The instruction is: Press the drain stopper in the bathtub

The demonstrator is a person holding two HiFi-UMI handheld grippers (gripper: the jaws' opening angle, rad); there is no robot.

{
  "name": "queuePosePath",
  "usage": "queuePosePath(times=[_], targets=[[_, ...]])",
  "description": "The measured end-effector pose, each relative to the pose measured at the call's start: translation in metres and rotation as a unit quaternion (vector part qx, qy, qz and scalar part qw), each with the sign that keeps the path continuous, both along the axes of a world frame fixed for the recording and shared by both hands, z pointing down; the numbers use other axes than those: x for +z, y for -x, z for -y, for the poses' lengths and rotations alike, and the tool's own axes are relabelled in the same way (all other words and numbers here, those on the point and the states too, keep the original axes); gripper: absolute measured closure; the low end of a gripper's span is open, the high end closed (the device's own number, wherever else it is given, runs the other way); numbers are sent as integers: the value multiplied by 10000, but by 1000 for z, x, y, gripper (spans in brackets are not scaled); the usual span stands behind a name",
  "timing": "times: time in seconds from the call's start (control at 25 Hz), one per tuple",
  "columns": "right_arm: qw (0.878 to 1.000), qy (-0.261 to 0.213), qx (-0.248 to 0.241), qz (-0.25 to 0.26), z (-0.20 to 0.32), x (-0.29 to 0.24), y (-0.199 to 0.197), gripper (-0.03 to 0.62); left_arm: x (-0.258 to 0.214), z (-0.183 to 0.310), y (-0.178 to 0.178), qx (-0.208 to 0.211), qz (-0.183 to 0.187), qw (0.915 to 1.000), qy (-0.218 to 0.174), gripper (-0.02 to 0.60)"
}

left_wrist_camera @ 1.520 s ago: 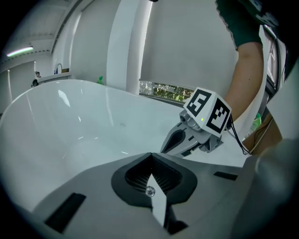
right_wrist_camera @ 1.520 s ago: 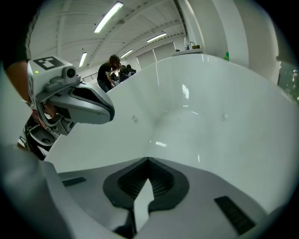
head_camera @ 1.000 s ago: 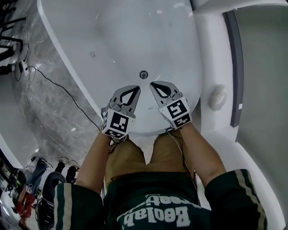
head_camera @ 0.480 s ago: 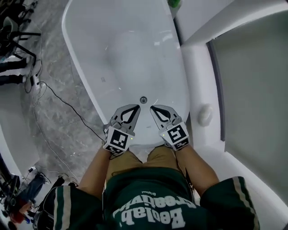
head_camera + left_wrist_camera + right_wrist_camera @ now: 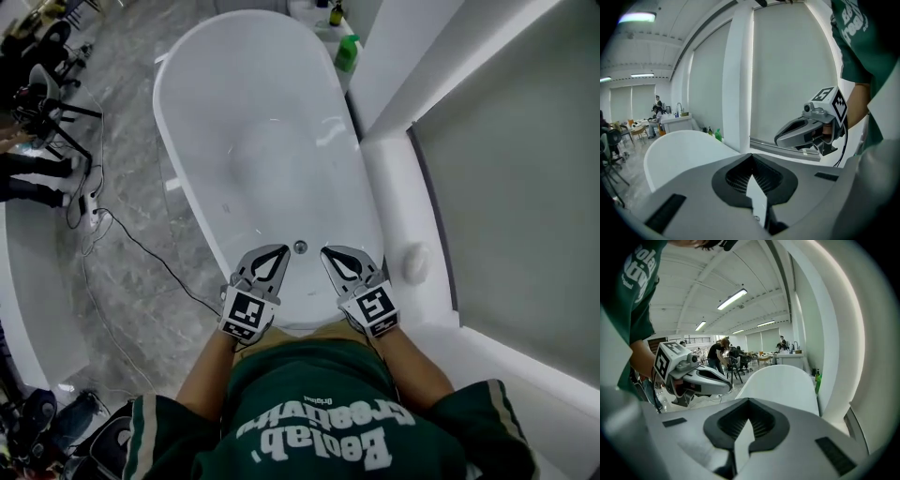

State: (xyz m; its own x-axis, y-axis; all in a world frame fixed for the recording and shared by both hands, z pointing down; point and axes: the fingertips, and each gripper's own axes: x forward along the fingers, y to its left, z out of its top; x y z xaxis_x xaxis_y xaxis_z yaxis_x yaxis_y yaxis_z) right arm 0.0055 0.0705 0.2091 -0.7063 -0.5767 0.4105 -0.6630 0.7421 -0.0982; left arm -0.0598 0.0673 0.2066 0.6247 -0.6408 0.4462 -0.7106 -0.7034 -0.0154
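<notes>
One white bathtub [image 5: 187, 202] holds a single round drain stopper [image 5: 300, 247] on its floor at the near end, seen between the tips of two grippers; left gripper [image 5: 278, 251] and right gripper [image 5: 329, 252] each have jaws pressed together, empty; one green bottle [image 5: 347, 52] stands beyond the far rim; the green shirt's [image 5: 309, 394] white lettering is upside down and unclear.

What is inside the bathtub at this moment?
Only the round drain stopper shows on the bathtub floor; nothing else is visible. The left gripper and right gripper cover part of its near end.
</notes>
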Motion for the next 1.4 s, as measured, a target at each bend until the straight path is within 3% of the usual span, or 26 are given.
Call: queuePosePath(times=[0.24,0.44,0.6,0.8,1.12,1.4], targets=[[9987,-484,1,143,-5,-48,5,585,-46,-7,-6,96,-240,9991,-332,572],[9959,-715,163,525,-2,-88,-3,585,-99,-6,-18,-46,-938,9946,-446,572],[9920,-1055,246,648,1,-123,-12,585,-133,-1,-27,82,-1201,9909,-610,572],[9867,-1371,346,808,-8,-162,-14,585,-170,-8,-26,300,-730,9896,-1200,572],[9806,-1622,349,1049,-22,-209,-12,585,-224,-21,-35,451,-1251,9819,-1351,572],[9761,-1867,326,1066,-23,-216,-18,585,-227,-22,-48,699,-864,9801,-1647,572]])
